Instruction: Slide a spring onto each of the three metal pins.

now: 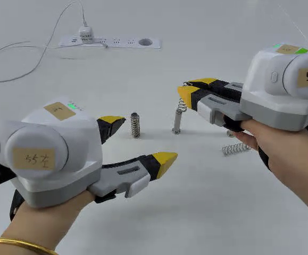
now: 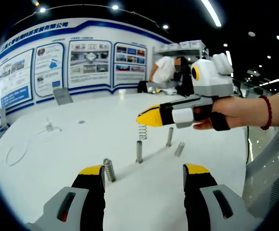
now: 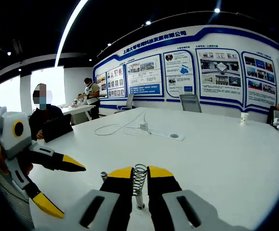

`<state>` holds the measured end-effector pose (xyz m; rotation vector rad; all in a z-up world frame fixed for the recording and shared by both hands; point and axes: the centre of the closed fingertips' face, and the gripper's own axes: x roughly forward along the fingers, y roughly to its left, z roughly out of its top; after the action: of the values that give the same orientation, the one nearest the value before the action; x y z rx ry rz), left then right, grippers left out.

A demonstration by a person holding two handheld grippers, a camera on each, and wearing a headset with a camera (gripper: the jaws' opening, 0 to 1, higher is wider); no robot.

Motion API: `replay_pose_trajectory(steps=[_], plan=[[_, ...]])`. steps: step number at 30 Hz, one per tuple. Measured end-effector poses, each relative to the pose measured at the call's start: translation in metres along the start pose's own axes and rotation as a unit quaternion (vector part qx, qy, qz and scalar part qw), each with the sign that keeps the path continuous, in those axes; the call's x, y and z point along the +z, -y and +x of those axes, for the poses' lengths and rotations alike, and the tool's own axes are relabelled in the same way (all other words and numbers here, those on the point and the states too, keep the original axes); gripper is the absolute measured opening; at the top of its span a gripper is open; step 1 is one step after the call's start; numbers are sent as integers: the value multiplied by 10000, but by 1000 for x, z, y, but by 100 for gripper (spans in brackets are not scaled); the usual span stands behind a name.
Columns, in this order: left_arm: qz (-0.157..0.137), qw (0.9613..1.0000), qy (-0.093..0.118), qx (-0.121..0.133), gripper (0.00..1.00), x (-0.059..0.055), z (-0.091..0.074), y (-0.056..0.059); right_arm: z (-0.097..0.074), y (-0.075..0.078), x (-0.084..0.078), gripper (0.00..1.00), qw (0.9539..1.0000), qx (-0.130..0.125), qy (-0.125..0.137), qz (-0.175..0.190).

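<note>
My right gripper is shut on a small steel spring, which hangs tilted with its lower end at the top of a bare upright pin. In the right gripper view the spring stands between the shut jaws of my right gripper, over the pin. To the left a second pin wears a spring. A third pin stands farther right, beside a loose spring lying flat. My left gripper is open, holding nothing, near the sprung pin.
A white power strip with a charger and a white cable lies at the far side of the white table. People sit at tables in the background. A paper cup stands far off on the table.
</note>
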<state>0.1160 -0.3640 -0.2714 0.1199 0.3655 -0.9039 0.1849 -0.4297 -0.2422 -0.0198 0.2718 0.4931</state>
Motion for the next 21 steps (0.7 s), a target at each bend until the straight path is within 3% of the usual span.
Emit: replay_pose_trajectory(steps=[9, 21], plan=[[-116, 9999, -28, 44, 75, -5, -1, -3, 7, -1, -5, 12, 9998, -42, -24, -182], [-166, 9998, -57, 51, 75, -9, -2, -7, 10, 1, -15, 12, 9990, -98, -191, -383]])
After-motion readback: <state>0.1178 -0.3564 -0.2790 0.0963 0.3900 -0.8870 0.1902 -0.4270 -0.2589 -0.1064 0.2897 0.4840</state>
